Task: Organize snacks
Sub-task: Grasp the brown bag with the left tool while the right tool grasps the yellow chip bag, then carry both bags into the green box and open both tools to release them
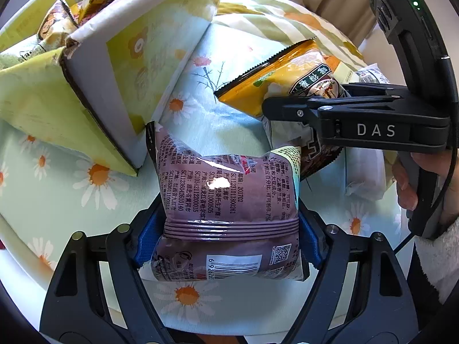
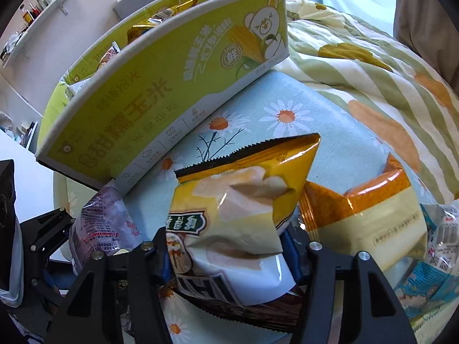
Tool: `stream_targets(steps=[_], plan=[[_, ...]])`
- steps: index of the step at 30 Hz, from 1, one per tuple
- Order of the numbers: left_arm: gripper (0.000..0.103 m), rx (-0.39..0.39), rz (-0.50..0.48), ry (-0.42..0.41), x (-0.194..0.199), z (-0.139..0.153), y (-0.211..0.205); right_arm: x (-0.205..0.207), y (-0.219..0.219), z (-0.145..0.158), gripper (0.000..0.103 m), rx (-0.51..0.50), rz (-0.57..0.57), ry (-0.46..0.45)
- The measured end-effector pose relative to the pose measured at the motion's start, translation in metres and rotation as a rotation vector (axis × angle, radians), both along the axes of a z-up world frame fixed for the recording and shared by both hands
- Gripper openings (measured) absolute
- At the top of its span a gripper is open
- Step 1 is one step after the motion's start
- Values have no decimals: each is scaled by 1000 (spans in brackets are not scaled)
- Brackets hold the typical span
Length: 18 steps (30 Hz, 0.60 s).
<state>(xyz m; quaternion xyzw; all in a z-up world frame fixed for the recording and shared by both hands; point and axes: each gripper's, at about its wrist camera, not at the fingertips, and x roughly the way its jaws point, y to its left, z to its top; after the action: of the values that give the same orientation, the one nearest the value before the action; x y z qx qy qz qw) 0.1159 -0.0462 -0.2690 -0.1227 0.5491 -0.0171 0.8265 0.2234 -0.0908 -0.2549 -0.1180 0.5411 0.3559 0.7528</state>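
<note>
A purple snack packet (image 1: 229, 195) lies on the daisy-print cloth (image 1: 57, 200), and my left gripper (image 1: 229, 235) is shut on it, blue pads (image 1: 149, 238) pressing its two sides. To the right, my right gripper (image 1: 287, 111) clamps a yellow snack packet (image 1: 281, 83). In the right wrist view the yellow packet (image 2: 243, 200) is creased between the fingers of the right gripper (image 2: 226, 255), and the purple packet (image 2: 106, 218) shows at the left. A green-yellow cardboard box (image 2: 160, 86) stands open just behind both packets, with several snacks inside; its corner (image 1: 120, 71) is beside the purple packet.
An orange-and-cream packet (image 2: 364, 209) and blue-white packets (image 2: 430, 258) lie right of the yellow one. A striped quilt (image 2: 373, 71) lies beyond the cloth. A hand (image 1: 407, 183) with a fluffy white sleeve holds the right gripper. A wall shelf with bottles (image 2: 37, 8) is far left.
</note>
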Motion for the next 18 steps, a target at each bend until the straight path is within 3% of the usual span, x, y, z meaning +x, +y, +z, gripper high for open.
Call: stream_targets(steps=[7, 18], plan=[[76, 17, -29, -19, -1, 18, -10, -13, -14, 31, 51, 11, -50, -29], [76, 1, -97, -97, -14, 79, -21, -33, -39, 112, 51, 47, -168, -96]])
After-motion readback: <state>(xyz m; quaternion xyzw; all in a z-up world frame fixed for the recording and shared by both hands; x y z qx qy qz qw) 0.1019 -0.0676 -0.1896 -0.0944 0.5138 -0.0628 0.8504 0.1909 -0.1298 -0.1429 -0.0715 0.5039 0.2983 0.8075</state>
